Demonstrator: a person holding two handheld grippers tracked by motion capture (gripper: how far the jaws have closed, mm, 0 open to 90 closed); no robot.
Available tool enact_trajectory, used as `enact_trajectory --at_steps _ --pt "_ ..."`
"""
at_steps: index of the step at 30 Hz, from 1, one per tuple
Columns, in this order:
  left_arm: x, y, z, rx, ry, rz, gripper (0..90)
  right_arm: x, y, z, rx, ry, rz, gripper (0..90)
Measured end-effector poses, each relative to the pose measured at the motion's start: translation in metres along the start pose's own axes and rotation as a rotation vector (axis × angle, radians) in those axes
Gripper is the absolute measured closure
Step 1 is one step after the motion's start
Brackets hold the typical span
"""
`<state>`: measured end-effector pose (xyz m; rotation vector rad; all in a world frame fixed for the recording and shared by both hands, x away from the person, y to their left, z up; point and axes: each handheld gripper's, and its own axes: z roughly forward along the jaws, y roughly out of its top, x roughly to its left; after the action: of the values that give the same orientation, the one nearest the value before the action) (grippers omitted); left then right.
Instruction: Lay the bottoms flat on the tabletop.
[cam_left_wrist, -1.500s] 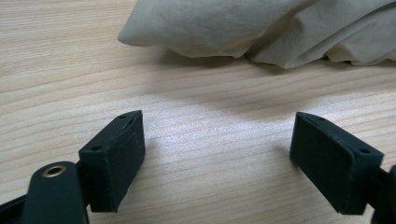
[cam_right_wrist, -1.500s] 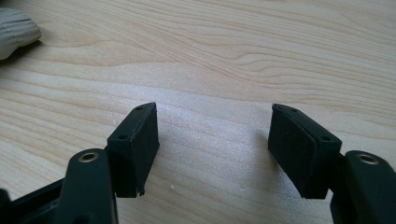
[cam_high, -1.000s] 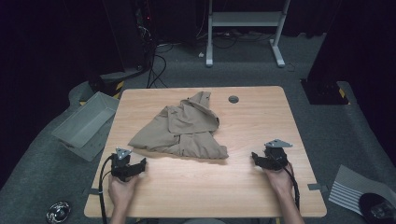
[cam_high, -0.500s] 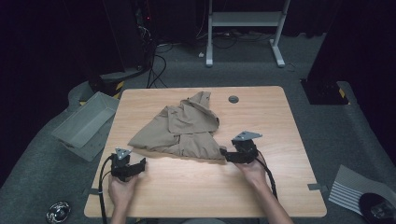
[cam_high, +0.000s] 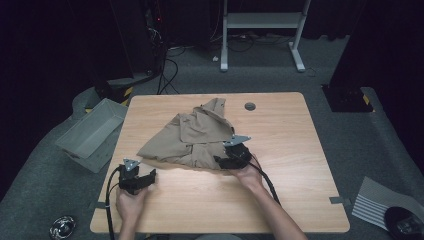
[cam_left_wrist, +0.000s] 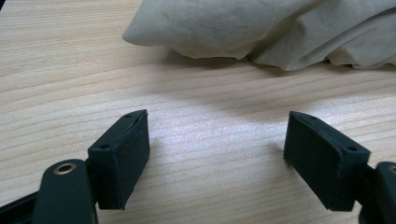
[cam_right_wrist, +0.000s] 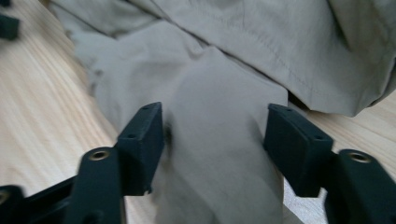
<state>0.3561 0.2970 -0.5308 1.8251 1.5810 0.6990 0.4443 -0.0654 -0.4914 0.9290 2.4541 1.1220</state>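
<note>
A crumpled beige cotton garment (cam_high: 192, 137) lies on the light wooden table (cam_high: 300, 170), heaped into a rough triangle just left of the small round grey grommet hole (cam_high: 250, 106) in the tabletop. Its long axis runs from a narrow peak near that hole, at the far side, down and leftward to a broad base toward the person; the lower left corner tapers to a soft point. The cloth is matte and finely woven, with stitched seams and soft folds stacked over one another; the table shows a straight pale grain. The right gripper (cam_high: 226, 162), black with a grey three-cornered plate on top, sits at the near right corner of the garment, on the person's side of the grommet hole. In the right gripper view a flat flap of the beige cloth (cam_right_wrist: 219, 154) lies between its two black jaws, which have just been closing but stand apart with the pads not yet pressing it. The left gripper (cam_high: 145, 177) rests on bare wood just short of the garment's lower left corner, well left of the hole, jaws spread wide and holding nothing.
</note>
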Motion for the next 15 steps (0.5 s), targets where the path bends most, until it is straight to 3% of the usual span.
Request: enact_trajectory --at_steps 4,9,12,15 --pt "0.0 0.0 0.0 0.0 0.0 0.0 22.6 -0.003 -0.005 0.01 0.045 0.0 -0.01 52.7" --pt "0.0 0.0 0.0 0.0 -0.001 -0.001 22.6 -0.003 -0.008 0.009 0.062 0.01 -0.055 73.9" --pt "0.0 0.0 0.0 -0.001 -0.002 -0.002 22.7 -0.003 -0.013 0.004 0.057 -0.004 -0.085 79.2" --pt "0.0 0.0 0.0 -0.001 -0.001 -0.001 22.7 -0.008 -0.022 -0.006 0.057 -0.029 -0.086 80.7"
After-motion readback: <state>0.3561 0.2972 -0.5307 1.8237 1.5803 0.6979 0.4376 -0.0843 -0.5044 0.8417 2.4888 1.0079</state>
